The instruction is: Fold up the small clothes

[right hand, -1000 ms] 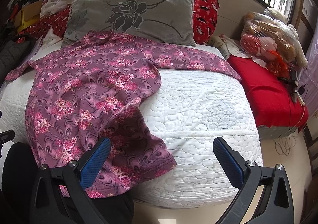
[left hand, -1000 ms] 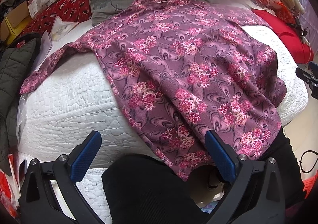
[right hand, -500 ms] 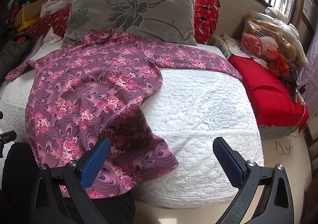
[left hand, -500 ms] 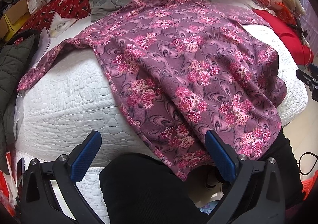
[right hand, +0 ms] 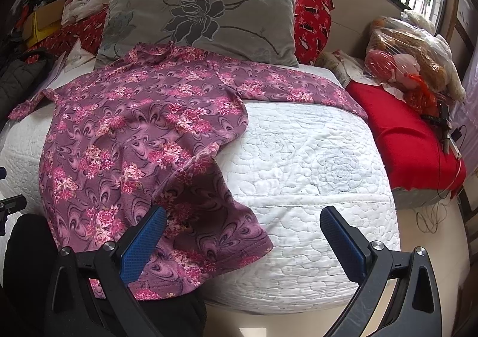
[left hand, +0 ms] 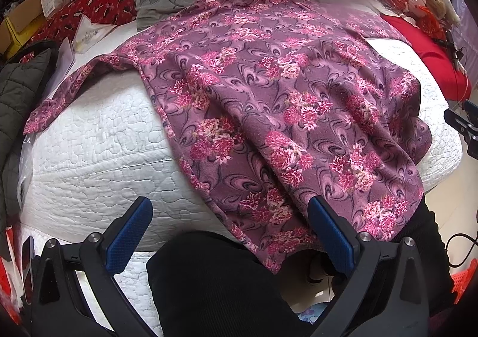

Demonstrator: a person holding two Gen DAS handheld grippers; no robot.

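A purple long-sleeved top with pink flowers (left hand: pixel 269 91) (right hand: pixel 134 133) lies spread on a white quilted bed (left hand: pixel 98 154) (right hand: pixel 313 163), collar toward the pillow, both sleeves out to the sides. Its hem hangs over the near edge of the bed, rumpled at the right corner. My left gripper (left hand: pixel 230 217) is open, held near the hem's left part, above a person's black-clad leg (left hand: pixel 209 283). My right gripper (right hand: pixel 242 226) is open, its left finger (right hand: pixel 143 244) in front of the hem's right corner. Neither holds anything.
A grey flowered pillow (right hand: pixel 209 20) and red patterned cushions (right hand: pixel 313 17) lie at the head of the bed. A dark quilted jacket (left hand: pixel 21 88) sits on the left. A red mat (right hand: pixel 406 139) with plastic bags (right hand: pixel 409 53) lies to the right, with cables by the floor.
Both grippers have crept slightly closer to the bed. The top lies as before and both grippers stay open.
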